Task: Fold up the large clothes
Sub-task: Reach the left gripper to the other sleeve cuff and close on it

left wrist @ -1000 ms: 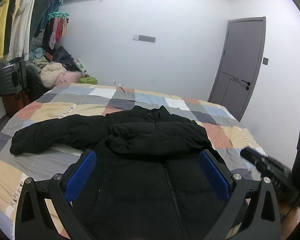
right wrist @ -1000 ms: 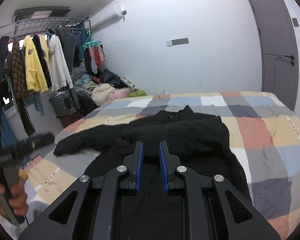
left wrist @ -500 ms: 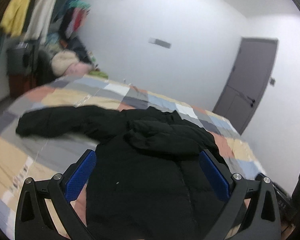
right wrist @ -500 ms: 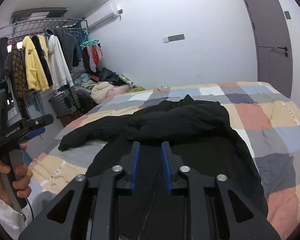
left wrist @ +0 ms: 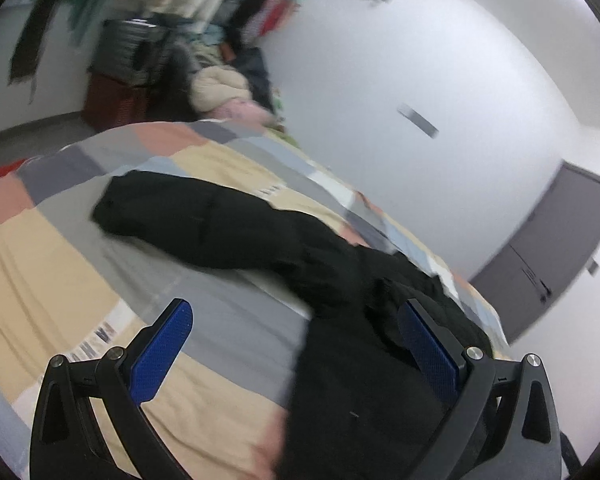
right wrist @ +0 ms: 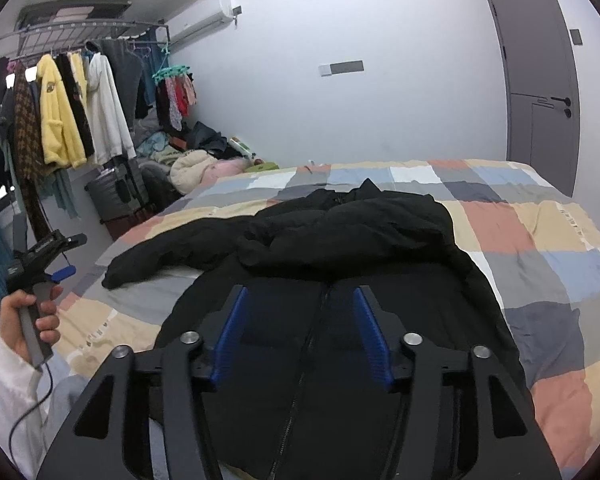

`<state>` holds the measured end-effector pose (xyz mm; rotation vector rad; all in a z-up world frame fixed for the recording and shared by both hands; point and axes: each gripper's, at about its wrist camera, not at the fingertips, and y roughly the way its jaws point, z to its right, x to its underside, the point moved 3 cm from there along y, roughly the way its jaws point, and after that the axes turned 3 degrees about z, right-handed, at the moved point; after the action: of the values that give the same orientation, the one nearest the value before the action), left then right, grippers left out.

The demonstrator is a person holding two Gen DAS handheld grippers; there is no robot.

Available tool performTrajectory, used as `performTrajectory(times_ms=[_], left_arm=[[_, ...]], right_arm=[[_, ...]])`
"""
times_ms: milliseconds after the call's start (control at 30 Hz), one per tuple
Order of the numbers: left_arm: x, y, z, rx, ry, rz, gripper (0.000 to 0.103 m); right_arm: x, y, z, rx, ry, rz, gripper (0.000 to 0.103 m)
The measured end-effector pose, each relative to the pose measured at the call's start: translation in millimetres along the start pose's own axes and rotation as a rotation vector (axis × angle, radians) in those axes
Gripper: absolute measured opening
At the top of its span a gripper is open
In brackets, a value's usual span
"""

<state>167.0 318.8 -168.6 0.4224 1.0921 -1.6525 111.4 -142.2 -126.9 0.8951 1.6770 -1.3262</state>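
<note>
The black jacket (right wrist: 340,280) lies zipper-up on the patchwork quilt (right wrist: 540,248), straight ahead of and under the right gripper (right wrist: 300,332), whose jaws have just been opening and stand apart above the zipper, gripping nothing. One sleeve (left wrist: 204,220) stretches out ahead of the left gripper (left wrist: 296,352), which is spread wide and empty, with the jacket body by its right finger.

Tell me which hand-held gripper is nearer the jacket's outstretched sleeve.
Left. The left hand-held gripper is off the bed's edge beside the outstretched sleeve; the right hand-held gripper is open over the jacket's zipper.
</note>
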Motion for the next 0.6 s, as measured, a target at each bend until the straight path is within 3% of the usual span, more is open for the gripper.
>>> performTrajectory(times_ms=[33, 67, 233, 333, 400, 600], left_arm=[[-1, 6, -12, -0.004, -0.014, 0.009, 0.102], [0, 14, -27, -0.013, -0.035, 0.007, 0.102], [5, 62, -79, -0.016, -0.119, -0.046, 0.101], [9, 91, -110, 0.011, -0.225, -0.082, 0.101], [11, 114, -137, 0.033, -0.327, -0.101, 0.101], [18, 150, -199, 0.126, -0.640, -0.039, 0.099]], right_arm=[[1, 2, -1, 0.000, 0.001, -0.001, 0.075], [2, 3, -1, -0.001, 0.002, -0.002, 0.077], [6, 16, -7, 0.000, -0.005, -0.032, 0.079], [8, 26, -10, 0.016, -0.005, -0.055, 0.084], [10, 32, -10, 0.027, -0.002, -0.065, 0.091], [12, 47, -11, 0.044, -0.003, -0.102, 0.093]])
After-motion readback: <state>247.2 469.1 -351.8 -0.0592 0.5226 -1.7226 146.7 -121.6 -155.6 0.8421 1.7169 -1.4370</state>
